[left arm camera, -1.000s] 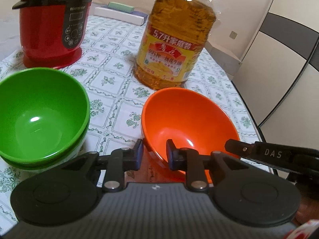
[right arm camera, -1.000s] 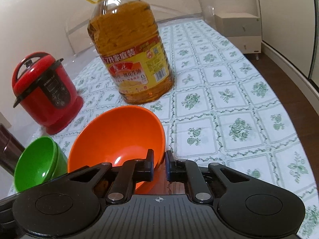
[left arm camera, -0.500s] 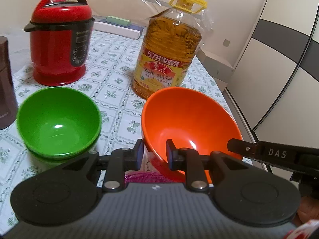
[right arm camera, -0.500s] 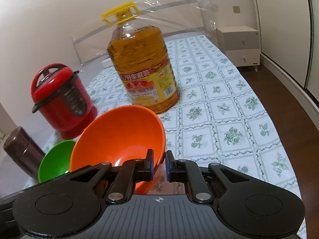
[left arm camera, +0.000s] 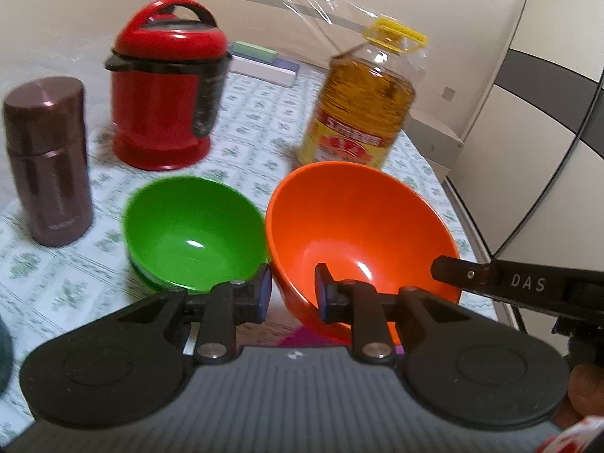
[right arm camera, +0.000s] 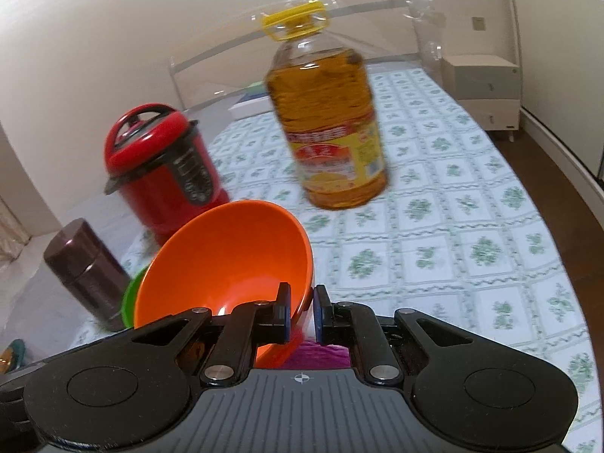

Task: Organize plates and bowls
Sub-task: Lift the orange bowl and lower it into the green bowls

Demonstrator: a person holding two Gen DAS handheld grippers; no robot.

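On the far left of the left wrist view a brown thermos flask (left arm camera: 47, 160) stands upright on the patterned tablecloth (left arm camera: 245, 113), next to it a red electric pressure cooker (left arm camera: 166, 87) — both set back, so the near cloth is free for bowl work. Just right of them sits a green bowl (left arm camera: 194, 234), mouth up, apparently nested on another green one underneath; likely the stack target. The orange bowl (left arm camera: 358, 241) is off the table, tilted, its rim beside the green bowl's rim. Left gripper (left arm camera: 292, 290) pinches its near-left wall, one pad outside and one inside. Right gripper (right arm camera: 301, 311) pinches the opposite rim, jaws nearly pressed together on the thin wall — its black finger shows at the right of the left view. Two grips on opposite sides keep a wide, slippery bowl from swinging. Behind it stands a large cooking-oil bottle (left arm camera: 358, 102) with a yellow handle. Something magenta lies under the bowl; what it is I cannot tell. Next step, I judge: carry the orange bowl over the green one and lower it.
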